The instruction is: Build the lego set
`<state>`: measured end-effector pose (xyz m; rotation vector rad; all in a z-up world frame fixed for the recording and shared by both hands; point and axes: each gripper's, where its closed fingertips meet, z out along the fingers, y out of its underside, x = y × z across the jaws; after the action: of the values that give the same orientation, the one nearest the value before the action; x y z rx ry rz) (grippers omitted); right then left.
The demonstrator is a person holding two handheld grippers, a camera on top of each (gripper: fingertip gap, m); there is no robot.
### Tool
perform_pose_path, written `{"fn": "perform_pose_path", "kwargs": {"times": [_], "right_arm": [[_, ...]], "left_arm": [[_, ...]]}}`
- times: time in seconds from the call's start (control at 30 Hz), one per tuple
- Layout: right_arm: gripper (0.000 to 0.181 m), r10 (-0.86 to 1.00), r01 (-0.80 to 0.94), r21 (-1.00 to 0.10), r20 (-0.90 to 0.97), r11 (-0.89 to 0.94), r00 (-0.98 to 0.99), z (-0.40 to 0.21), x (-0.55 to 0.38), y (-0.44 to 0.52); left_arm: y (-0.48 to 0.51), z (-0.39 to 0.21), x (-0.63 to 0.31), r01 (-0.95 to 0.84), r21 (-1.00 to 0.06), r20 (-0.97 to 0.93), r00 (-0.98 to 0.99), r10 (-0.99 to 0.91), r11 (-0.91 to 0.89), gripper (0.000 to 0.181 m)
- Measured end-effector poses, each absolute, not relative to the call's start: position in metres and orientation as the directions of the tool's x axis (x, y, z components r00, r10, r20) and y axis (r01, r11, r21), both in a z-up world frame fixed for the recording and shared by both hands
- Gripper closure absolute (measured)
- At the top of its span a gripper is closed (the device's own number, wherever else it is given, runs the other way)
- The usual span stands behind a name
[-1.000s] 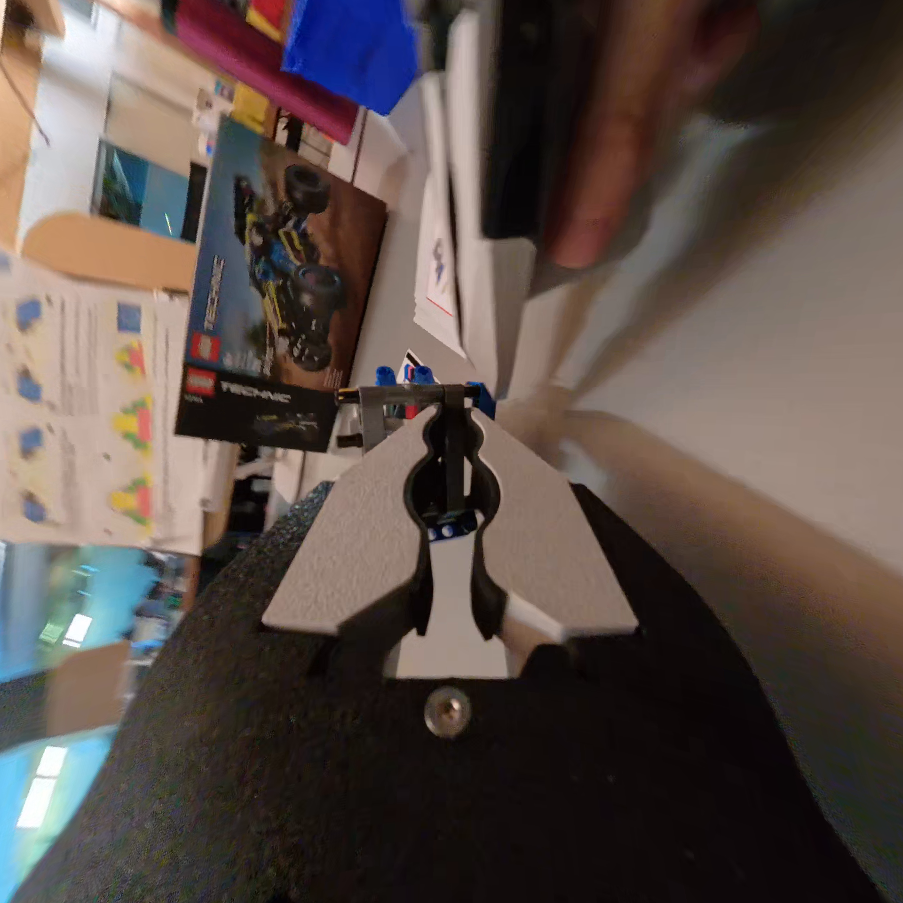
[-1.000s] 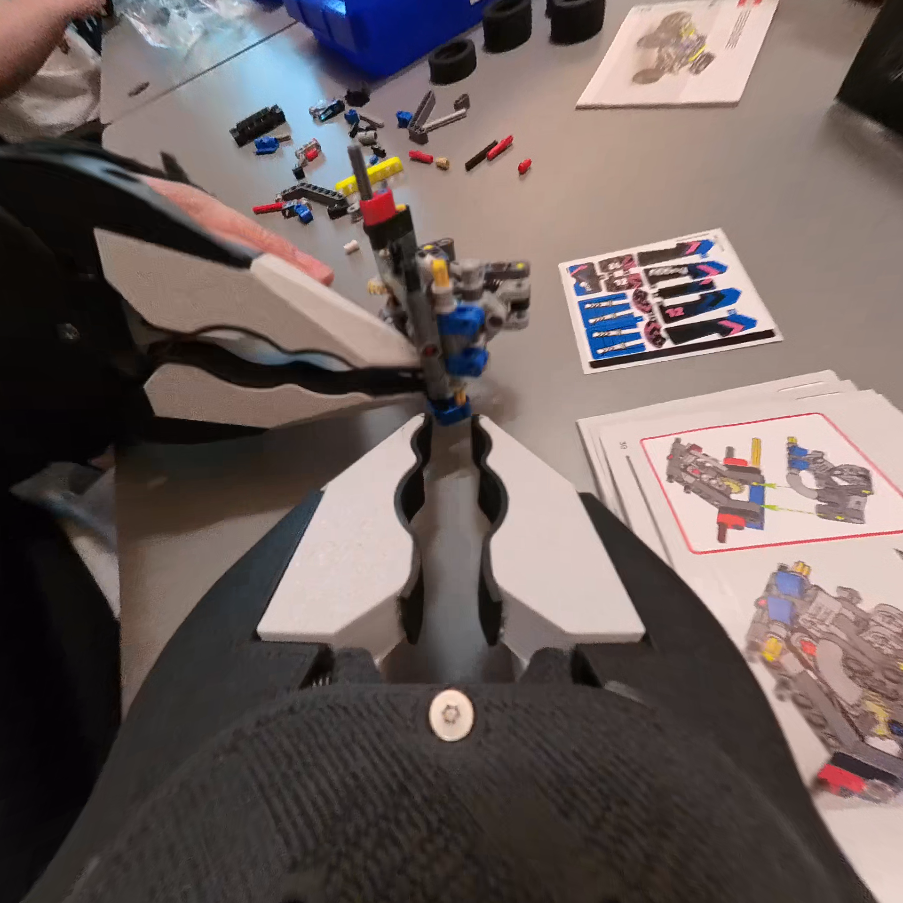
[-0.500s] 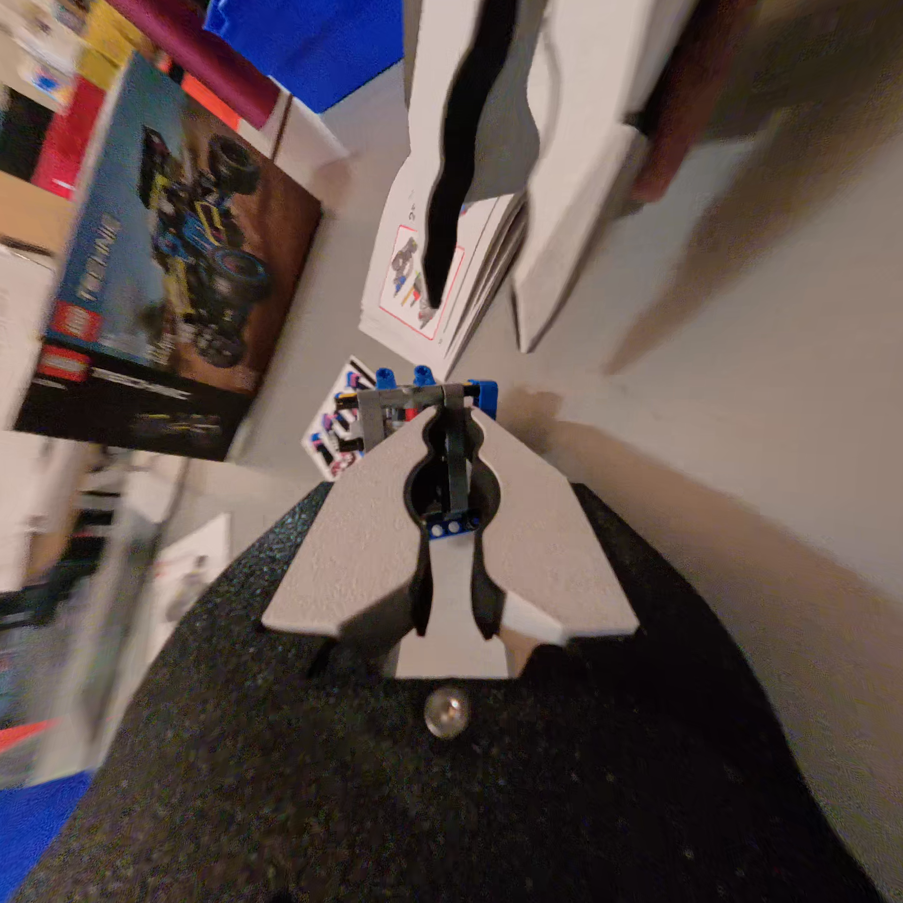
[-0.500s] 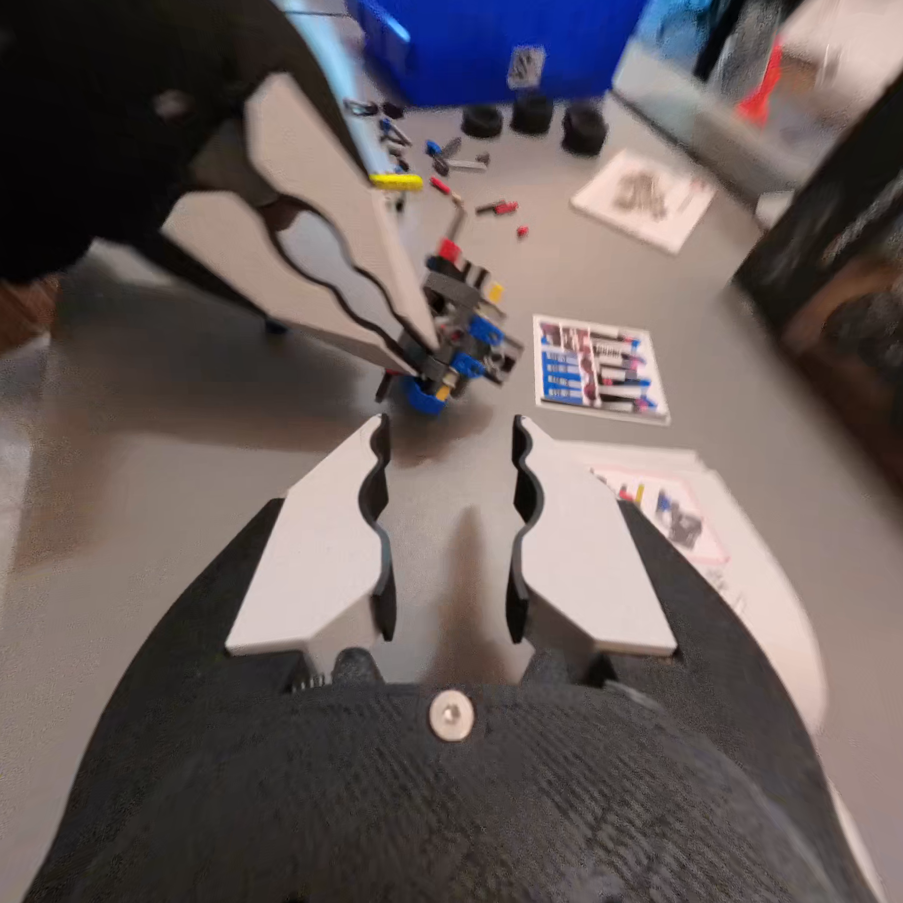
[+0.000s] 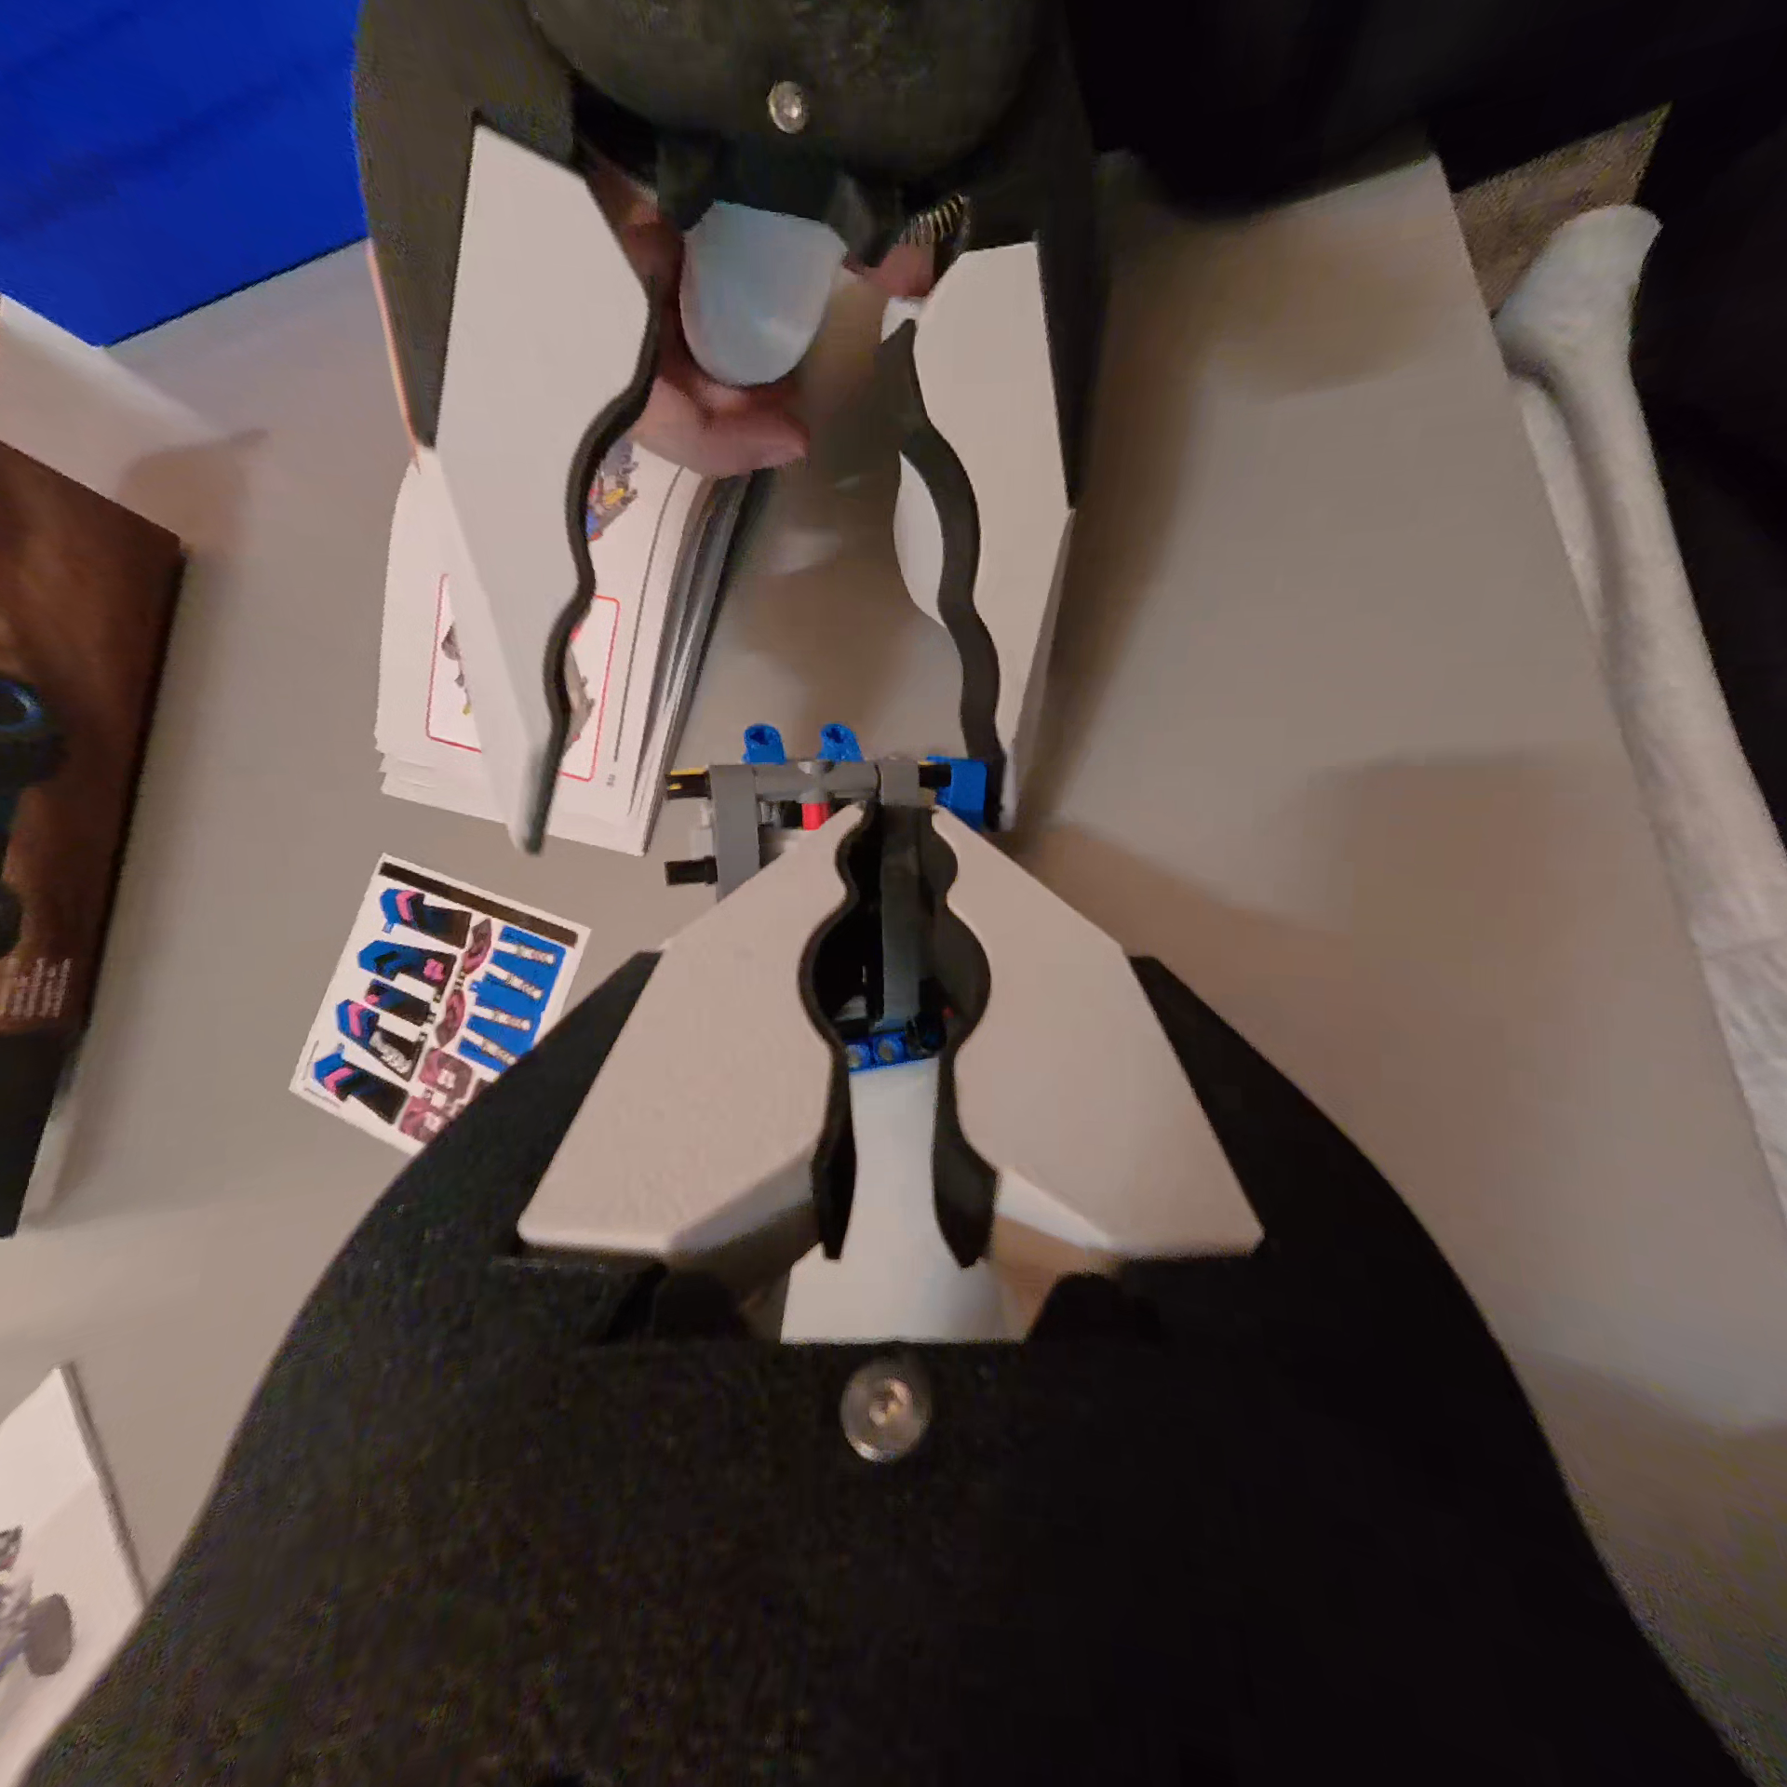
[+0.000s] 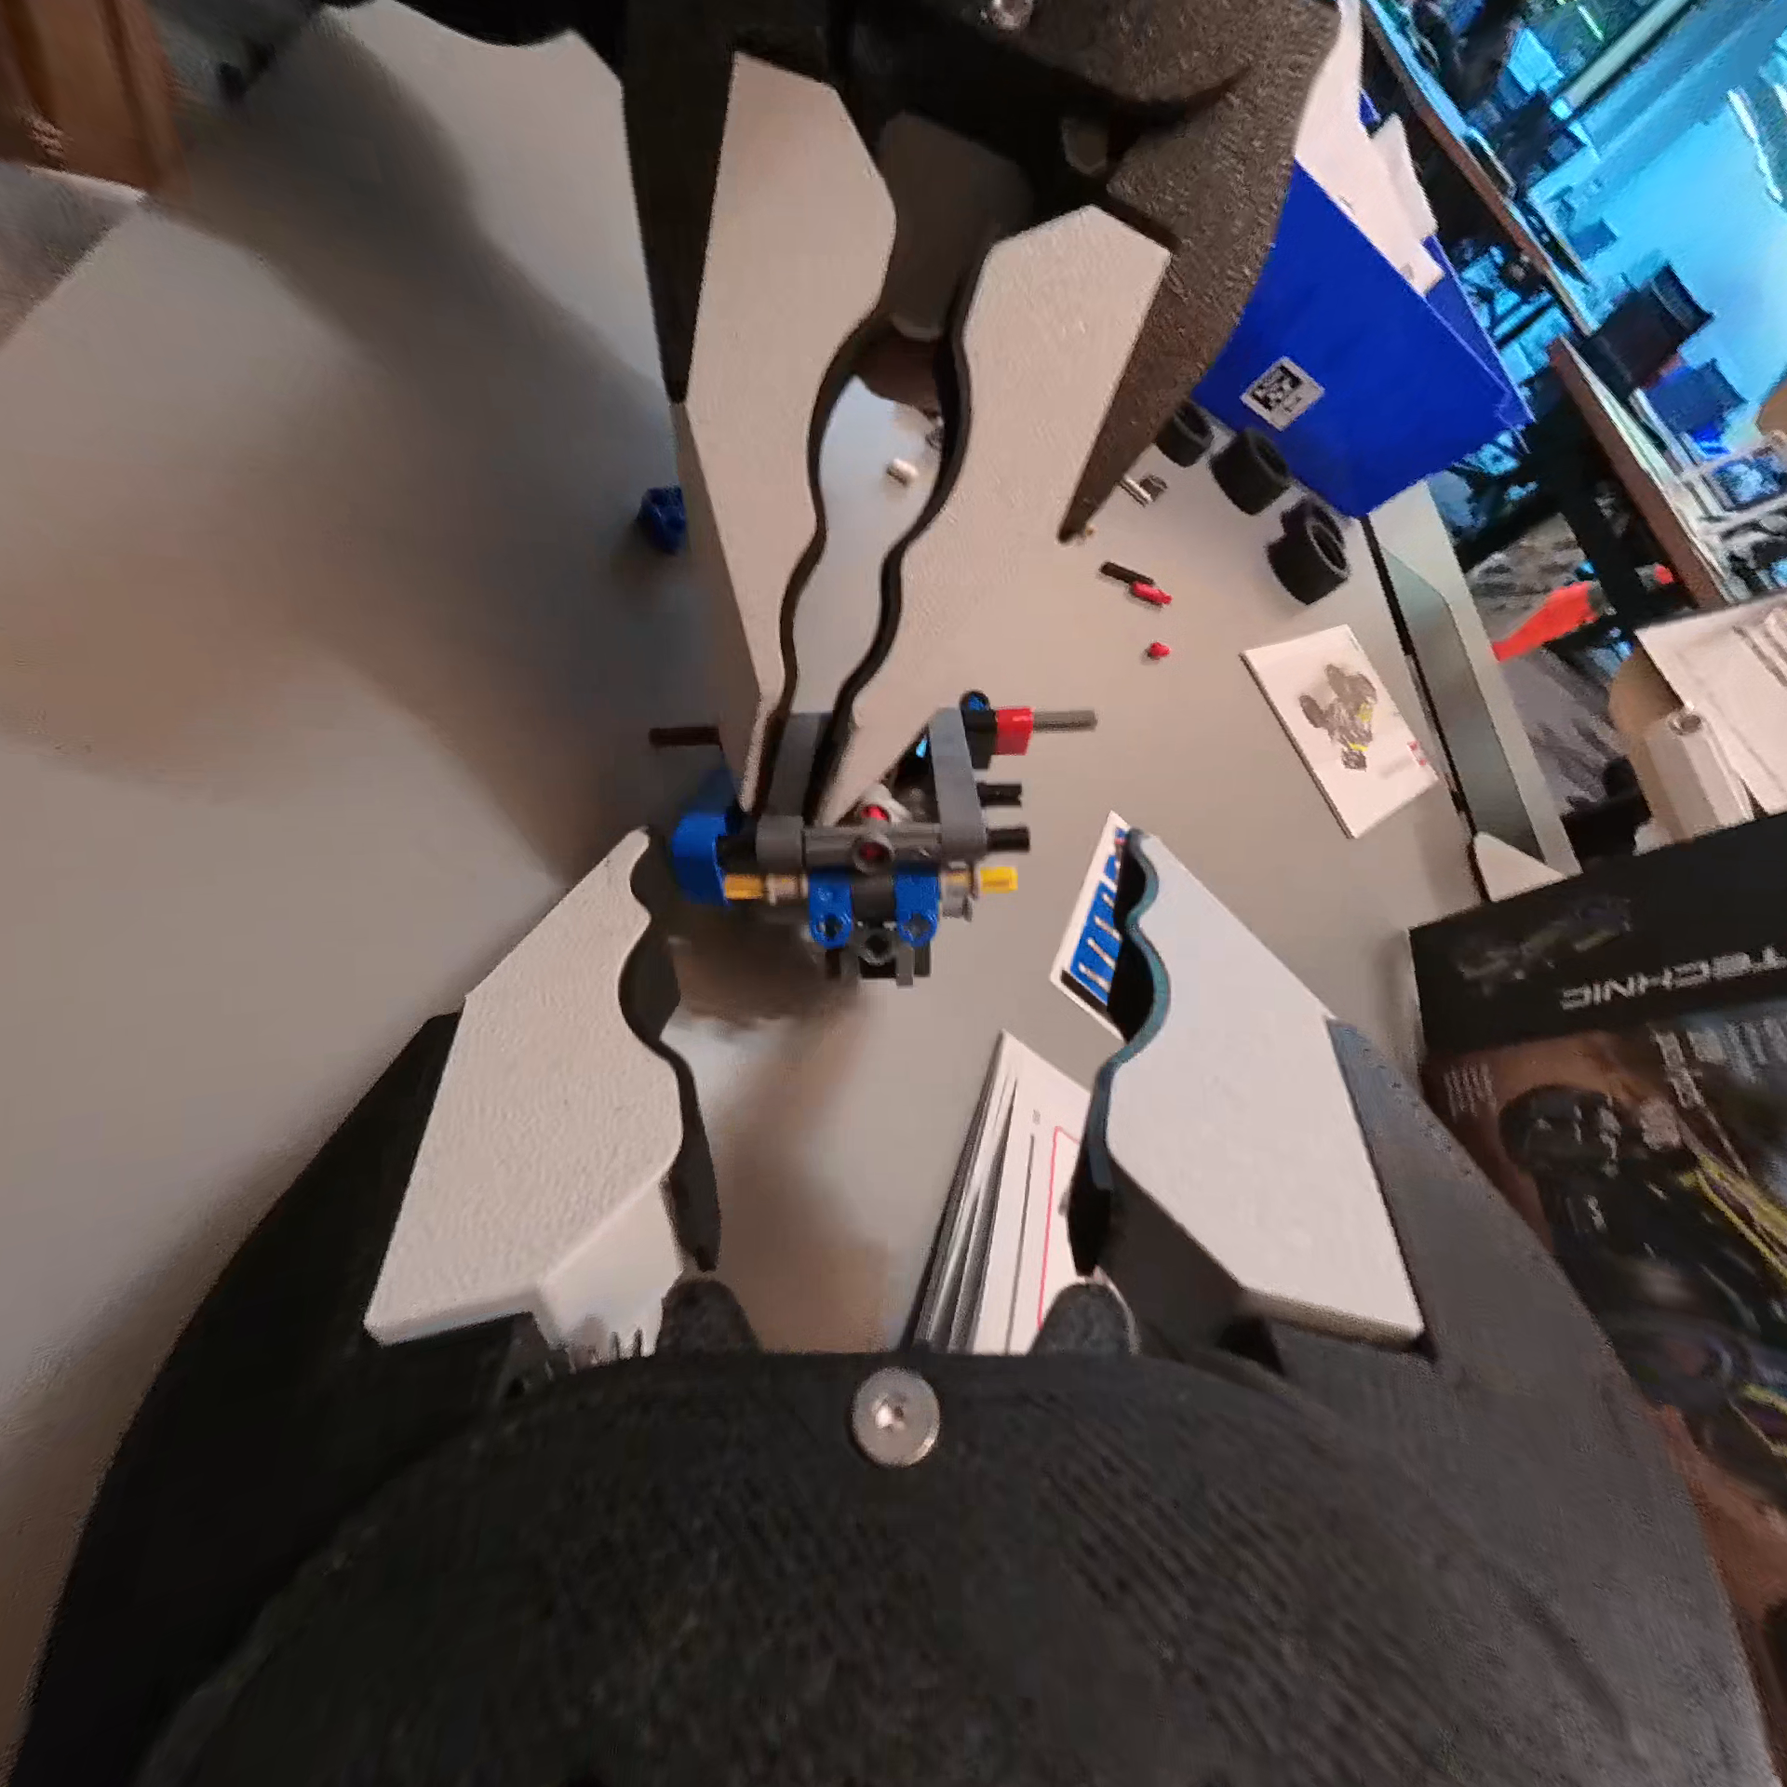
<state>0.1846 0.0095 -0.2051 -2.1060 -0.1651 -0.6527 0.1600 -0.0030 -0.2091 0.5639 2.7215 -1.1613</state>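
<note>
The left gripper (image 5: 885,841) has its jaws closed on a grey beam of the half-built lego model (image 6: 851,851), holding it up over the middle of the grey tabletop (image 5: 1305,677). The right gripper (image 6: 885,870) faces it with jaws wide apart, one finger just beside the model's blue end block (image 6: 698,853).

The model looks light and rigid, but its pressed-in pins and axles could likely pop loose under twisting. The grey frame beams seem the safest hold, not the thin red-tipped axle (image 6: 1030,720).

The right wrist view shows the model's front and loose tyres (image 6: 1305,553) toward the far edge. The left wrist view alone shows the sticker sheet (image 5: 435,996) whole and the instruction booklet (image 5: 541,677) beyond the model.
</note>
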Motion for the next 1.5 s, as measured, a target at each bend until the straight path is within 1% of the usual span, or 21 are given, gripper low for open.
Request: {"fn": "perform_pose_path", "kwargs": {"times": [0.13,0.2,0.3,0.43,0.57,0.67,0.7,0.73,0.77,0.93,1.03,1.2,1.27,1.37,1.5], "right_arm": [[0.097,-0.062,0.399,-0.691,0.539,-0.603,0.840,-0.212,0.182,0.013],[0.108,-0.050,0.416,-0.679,0.554,-0.605,0.831,-0.215,0.181,0.012],[0.109,-0.061,0.418,-0.690,0.555,-0.591,0.829,-0.215,0.180,0.012],[0.109,-0.090,0.375,-0.743,0.501,-0.554,0.860,-0.212,0.179,0.013],[0.109,-0.091,0.357,-0.752,0.481,-0.554,0.872,-0.215,0.178,0.015],[0.109,-0.092,0.344,-0.754,0.469,-0.560,0.878,-0.218,0.178,0.016],[0.109,-0.098,0.344,-0.753,0.474,-0.561,0.875,-0.218,0.179,0.017],[0.109,-0.104,0.343,-0.752,0.476,-0.562,0.873,-0.218,0.179,0.017],[0.109,-0.103,0.345,-0.752,0.477,-0.561,0.873,-0.218,0.179,0.017],[0.110,-0.112,0.334,-0.762,0.466,-0.555,0.877,-0.217,0.179,0.019],[0.109,-0.112,0.323,-0.775,0.448,-0.542,0.887,-0.216,0.177,0.021],[0.109,-0.126,0.307,-0.776,0.442,-0.551,0.888,-0.217,0.179,0.020],[0.109,-0.127,0.308,-0.775,0.443,-0.552,0.888,-0.217,0.179,0.020],[0.109,-0.127,0.309,-0.771,0.447,-0.557,0.885,-0.217,0.179,0.023],[0.109,-0.120,0.320,-0.760,0.460,-0.565,0.880,-0.218,0.179,0.025]], "left_arm": [[-0.004,-0.211,0.160,0.405,-0.655,-0.263,-0.914,0.310,0.638,0.178],[-0.004,-0.211,0.160,0.407,-0.659,-0.262,-0.912,0.315,0.632,0.178],[-0.004,-0.211,0.160,0.411,-0.669,-0.264,-0.910,0.319,0.619,0.178],[-0.002,-0.209,0.158,0.420,-0.681,-0.302,-0.908,0.291,0.600,0.177],[0.003,-0.211,0.159,0.429,-0.641,-0.363,-0.900,0.241,0.637,0.176],[0.007,-0.212,0.157,0.402,-0.623,-0.363,-0.908,0.207,0.671,0.176],[0.010,-0.214,0.152,0.391,-0.623,-0.335,-0.916,0.221,0.677,0.173],[0.013,-0.216,0.144,0.380,-0.627,-0.290,-0.924,0.249,0.680,0.149],[0.014,-0.217,0.142,0.366,-0.627,-0.273,-0.930,0.246,0.688,0.137],[0.012,-0.223,0.153,0.433,-0.536,-0.432,-0.878,0.205,0.724,0.143],[0.010,-0.219,0.159,0.467,-0.505,-0.519,-0.836,0.177,0.725,0.162],[0.007,-0.219,0.160,0.405,-0.548,-0.506,-0.857,0.096,0.732,0.161],[0.008,-0.219,0.160,0.416,-0.547,-0.523,-0.847,0.091,0.726,0.161],[0.011,-0.220,0.159,0.429,-0.529,-0.541,-0.835,0.098,0.732,0.161],[0.012,-0.220,0.158,0.477,-0.456,-0.595,-0.791,0.141,0.751,0.162]]}}
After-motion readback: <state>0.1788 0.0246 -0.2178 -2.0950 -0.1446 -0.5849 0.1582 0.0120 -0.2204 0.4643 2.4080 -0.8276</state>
